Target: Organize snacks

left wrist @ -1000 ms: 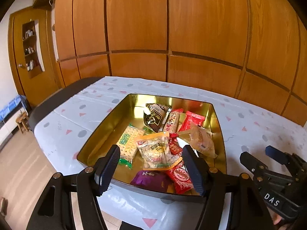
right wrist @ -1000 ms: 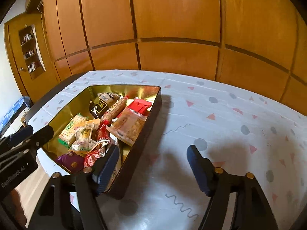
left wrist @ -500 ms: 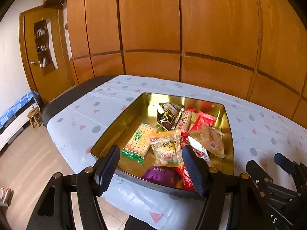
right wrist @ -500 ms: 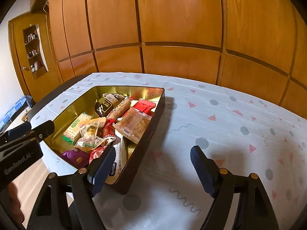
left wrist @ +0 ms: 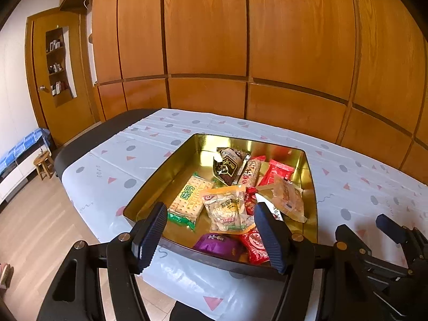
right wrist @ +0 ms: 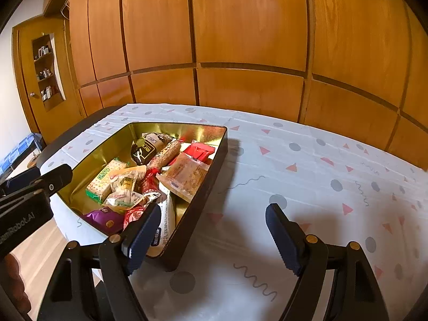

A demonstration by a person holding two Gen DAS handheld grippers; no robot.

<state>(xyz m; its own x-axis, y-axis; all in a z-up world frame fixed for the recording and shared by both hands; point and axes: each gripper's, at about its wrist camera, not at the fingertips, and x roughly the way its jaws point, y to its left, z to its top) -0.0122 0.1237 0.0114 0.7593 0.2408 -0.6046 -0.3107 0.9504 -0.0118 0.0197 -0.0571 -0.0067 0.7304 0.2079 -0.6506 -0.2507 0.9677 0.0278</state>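
A gold-lined black tin (left wrist: 163,182) (right wrist: 211,171) holds several snack packs: green-edged crackers (left wrist: 188,198), an orange-rimmed clear pack (left wrist: 227,208), a dark bag (left wrist: 228,164), a red pack (left wrist: 278,171), a purple pack (left wrist: 216,243). My left gripper (left wrist: 211,235) is open and empty, above the tin's near edge. My right gripper (right wrist: 214,236) is open and empty, over the tablecloth just right of the tin's near corner. Each gripper also shows in the other's view: the right one (left wrist: 379,243), the left one (right wrist: 29,187).
The table has a white cloth (right wrist: 307,176) with grey dots and pink triangles, its left edge dark (left wrist: 80,147). A wood-panelled wall (left wrist: 240,53) stands behind. A door with a shelf niche (left wrist: 57,67) and a small stool (left wrist: 44,163) are at the left.
Both grippers have drawn back and up from the tin, so more of the table and floor shows. Both stay open and empty. The snacks have not moved.
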